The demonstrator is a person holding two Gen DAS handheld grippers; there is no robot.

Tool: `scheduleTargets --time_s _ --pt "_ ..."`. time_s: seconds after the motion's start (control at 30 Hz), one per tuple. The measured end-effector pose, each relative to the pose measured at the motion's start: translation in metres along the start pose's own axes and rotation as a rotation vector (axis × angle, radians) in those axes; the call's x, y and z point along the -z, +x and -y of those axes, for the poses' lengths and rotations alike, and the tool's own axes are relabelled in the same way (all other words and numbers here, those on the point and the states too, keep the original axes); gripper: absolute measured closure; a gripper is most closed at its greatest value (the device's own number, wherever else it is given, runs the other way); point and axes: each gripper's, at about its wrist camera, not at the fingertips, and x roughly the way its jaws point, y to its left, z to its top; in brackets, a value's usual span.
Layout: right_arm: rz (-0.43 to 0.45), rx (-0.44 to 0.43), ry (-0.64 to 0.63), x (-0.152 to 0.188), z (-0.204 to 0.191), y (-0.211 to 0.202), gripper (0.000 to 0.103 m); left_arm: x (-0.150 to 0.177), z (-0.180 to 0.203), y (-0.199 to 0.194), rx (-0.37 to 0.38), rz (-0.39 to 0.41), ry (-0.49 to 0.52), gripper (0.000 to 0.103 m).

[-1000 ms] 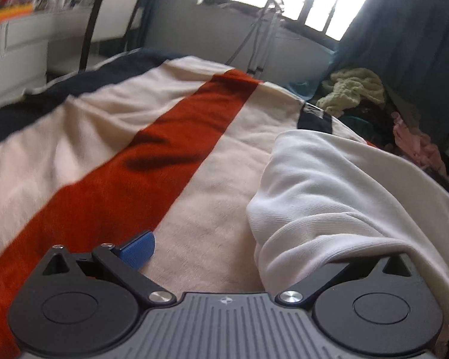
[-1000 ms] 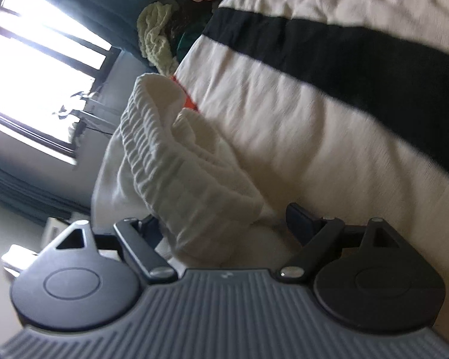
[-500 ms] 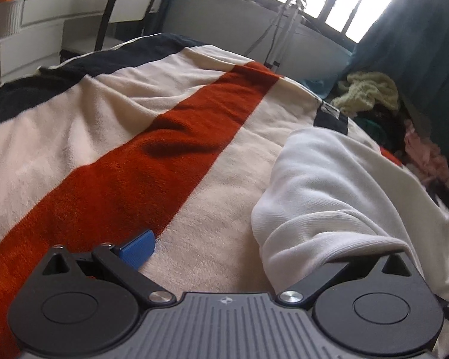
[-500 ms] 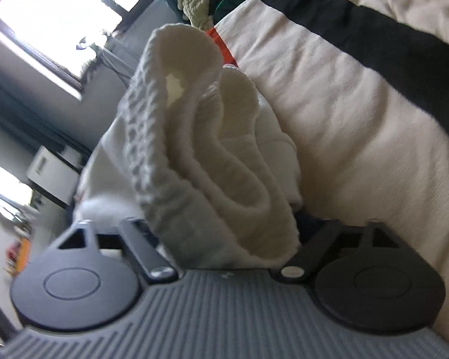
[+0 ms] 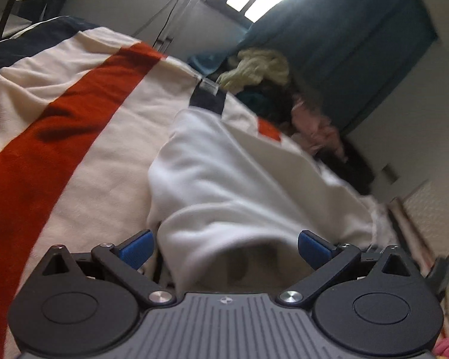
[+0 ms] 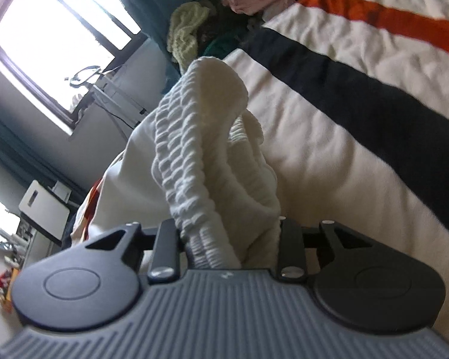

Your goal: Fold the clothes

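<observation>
In the left wrist view the left gripper stood wide, its blue pads either side of the white garment, which ran from lower centre toward the upper middle over the striped blanket. In the right wrist view the right gripper was clamped on the garment's ribbed band, rising from lower centre. Both ends lay straight ahead of their grippers, so neither arm was nearer.
</observation>
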Motion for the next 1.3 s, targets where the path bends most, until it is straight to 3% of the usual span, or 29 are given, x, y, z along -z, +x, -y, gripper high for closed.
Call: scheduleTargets --time_s 0.2,0.27,0.33,0.43,0.5,0.57,0.7,0.87,0.97,1.13,1.3 --pt "-0.011 0.026 0.002 0.002 0.003 0.012 0.069 -0.010 -0.031 0.043 0.015 -0.029 -0.220 0.001" --pt "-0.011 0.035 -0.006 0.004 0.001 0.014 0.068 -0.013 -0.036 0.058 0.026 -0.026 -0.253 0.004" --pt "0.001 0.026 -0.019 0.004 -0.002 0.010 0.068 -0.016 -0.033 0.064 0.022 -0.011 -0.223 0.007" --pt "0.019 0.012 -0.037 0.005 -0.006 0.005 0.068 -0.017 -0.027 0.064 -0.012 0.016 -0.159 0.033" --pt "0.031 0.003 -0.050 0.005 -0.009 0.001 0.069 -0.017 -0.023 0.060 -0.020 0.026 -0.118 0.059" --pt "0.043 -0.006 -0.062 0.005 -0.011 -0.002 0.069 -0.016 -0.018 0.049 0.004 0.062 -0.096 0.067" --pt "0.073 -0.057 -0.042 -0.003 -0.016 -0.021 0.070 -0.020 0.000 0.026 0.046 0.077 -0.086 0.071" --pt "0.123 -0.119 -0.035 -0.042 -0.020 -0.052 0.070 -0.038 0.048 0.007 0.120 0.120 -0.050 0.072" --pt "0.157 -0.152 0.001 -0.078 -0.011 -0.065 0.071 -0.055 0.093 0.016 0.151 0.121 -0.002 0.072" --pt "0.236 -0.147 -0.006 -0.148 0.009 -0.081 0.071 -0.087 0.180 0.066 0.192 0.091 0.083 0.073" --pt "0.308 -0.098 -0.039 -0.226 0.030 -0.083 0.071 -0.114 0.268 0.140 0.225 0.062 0.192 0.073"
